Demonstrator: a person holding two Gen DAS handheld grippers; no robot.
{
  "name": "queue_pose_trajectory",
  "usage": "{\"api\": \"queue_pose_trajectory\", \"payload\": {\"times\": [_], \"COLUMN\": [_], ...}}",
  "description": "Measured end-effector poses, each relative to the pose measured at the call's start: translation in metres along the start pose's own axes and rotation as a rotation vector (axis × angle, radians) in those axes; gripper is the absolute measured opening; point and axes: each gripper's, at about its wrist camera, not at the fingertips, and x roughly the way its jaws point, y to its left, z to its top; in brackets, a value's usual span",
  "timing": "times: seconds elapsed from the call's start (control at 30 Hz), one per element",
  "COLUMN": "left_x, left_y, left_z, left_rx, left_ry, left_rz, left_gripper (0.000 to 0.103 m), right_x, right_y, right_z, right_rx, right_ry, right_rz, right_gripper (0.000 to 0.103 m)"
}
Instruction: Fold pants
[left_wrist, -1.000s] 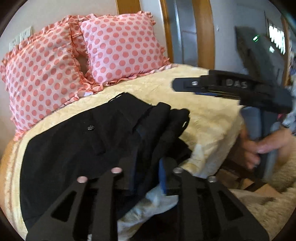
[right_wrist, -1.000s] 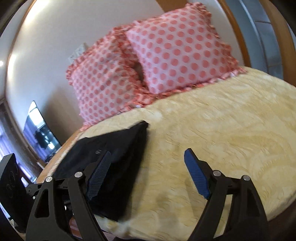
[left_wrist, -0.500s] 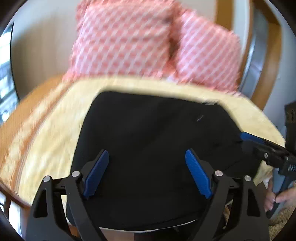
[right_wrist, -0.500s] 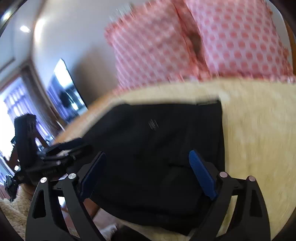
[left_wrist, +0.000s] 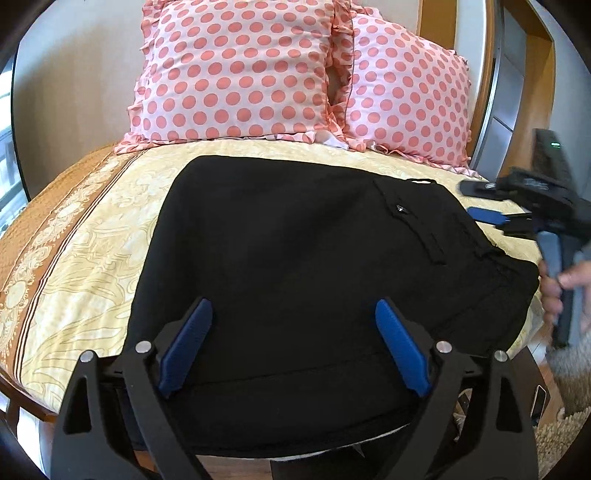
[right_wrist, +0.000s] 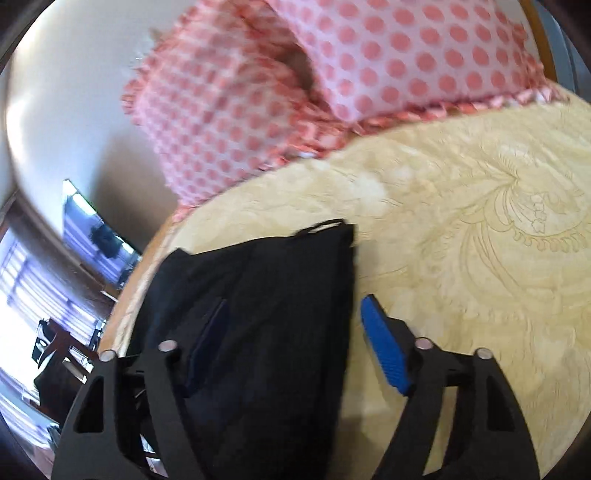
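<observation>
Black pants (left_wrist: 295, 258) lie folded in a flat stack on the yellow bedspread (left_wrist: 92, 229), near the bed's front edge. My left gripper (left_wrist: 295, 347) is open and empty, its blue pads above the near part of the stack. In the right wrist view the pants (right_wrist: 258, 314) fill the lower left. My right gripper (right_wrist: 291, 347) is open and empty over the right edge of the pants. It also shows at the right of the left wrist view (left_wrist: 487, 206), held by a hand.
Two pink polka-dot pillows (left_wrist: 240, 74) lean against the wall at the head of the bed. A wooden frame and a door (left_wrist: 517, 92) stand at the right. A rug (left_wrist: 565, 424) lies on the floor by the bed. A TV (right_wrist: 96, 236) hangs at left.
My left gripper let go of the bunched pants and opened; they now lie flat. It swung to face them squarely. My right gripper turned over the pants' right edge.
</observation>
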Motion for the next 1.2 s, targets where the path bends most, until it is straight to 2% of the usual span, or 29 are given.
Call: {"api": "queue_pose_trajectory", "payload": {"times": [0.07, 0.17, 0.27, 0.3, 0.37, 0.43, 0.47, 0.53, 0.57, 0.67, 0.73, 0.77, 0.8, 0.83, 0.87, 0.9, 1.07, 1.2], "left_x": [-0.001, -0.006, -0.018, -0.021, -0.025, -0.022, -0.015, 0.002, 0.017, 0.046, 0.064, 0.07, 0.075, 0.077, 0.076, 0.074, 0.064, 0.07], "left_y": [0.001, 0.005, 0.026, 0.033, 0.055, 0.071, 0.08, 0.093, 0.101, 0.111, 0.113, 0.113, 0.113, 0.115, 0.115, 0.115, 0.107, 0.095], "left_z": [0.0, 0.005, 0.023, 0.03, 0.047, 0.061, 0.07, 0.08, 0.085, 0.09, 0.09, 0.088, 0.086, 0.085, 0.085, 0.086, 0.106, 0.146], "left_rx": [0.001, -0.019, -0.12, -0.151, -0.211, -0.231, -0.236, -0.242, -0.266, -0.304, -0.316, -0.324, -0.336, -0.347, -0.344, -0.339, -0.284, -0.222], "left_ry": [-0.002, 0.005, -0.013, -0.029, -0.06, -0.069, -0.051, 0.002, 0.064, 0.168, 0.235, 0.255, 0.271, 0.274, 0.26, 0.254, 0.204, 0.146], "left_rz": [-0.005, -0.036, -0.124, -0.134, -0.115, -0.066, -0.024, 0.002, 0.004, -0.045, -0.065, -0.08, -0.107, -0.119, -0.108, -0.116, -0.1, -0.088], "left_gripper": [0.09, 0.087, 0.086, 0.086, 0.086, 0.086, 0.086, 0.085, 0.081, 0.073, 0.064, 0.053, 0.036, 0.032, 0.017, 0.011, 0.01, 0.01], "right_x": [0.01, 0.022, 0.025, 0.028, 0.031, 0.03, 0.031, 0.034, 0.035, 0.038, 0.04, 0.04, 0.039, 0.038, 0.036, 0.035, 0.027, 0.022], "right_y": [-0.007, -0.014, -0.014, -0.014, -0.01, -0.005, -0.005, -0.01, -0.011, -0.009, -0.004, -0.003, -0.003, -0.003, -0.002, -0.001, 0.017, 0.031], "right_z": [0.004, 0.008, 0.01, 0.01, 0.01, 0.01, 0.011, 0.014, 0.015, 0.017, 0.016, 0.016, 0.016, 0.017, 0.018, 0.02, 0.04, 0.073], "right_rx": [0.016, 0.042, 0.025, 0.015, -0.014, -0.057, -0.06, -0.04, -0.031, -0.041, -0.082, -0.093, -0.095, -0.095, -0.095, -0.095, -0.145, -0.184], "right_ry": [0.031, 0.064, 0.068, 0.073, 0.091, 0.094, 0.098, 0.109, 0.109, 0.109, 0.102, 0.1, 0.097, 0.093, 0.087, 0.086, 0.064, 0.02], "right_rz": [-0.003, 0.003, 0.004, 0.015, 0.026, 0.029, 0.029, 0.035, 0.042, 0.037, 0.025, 0.028, 0.041, 0.049, 0.06, 0.064, 0.072, 0.073], "right_gripper": [0.065, 0.06, 0.056, 0.052, 0.046, 0.044, 0.044, 0.045, 0.045, 0.044, 0.037, 0.03, 0.027, 0.022, 0.02, 0.019, 0.017, 0.016]}}
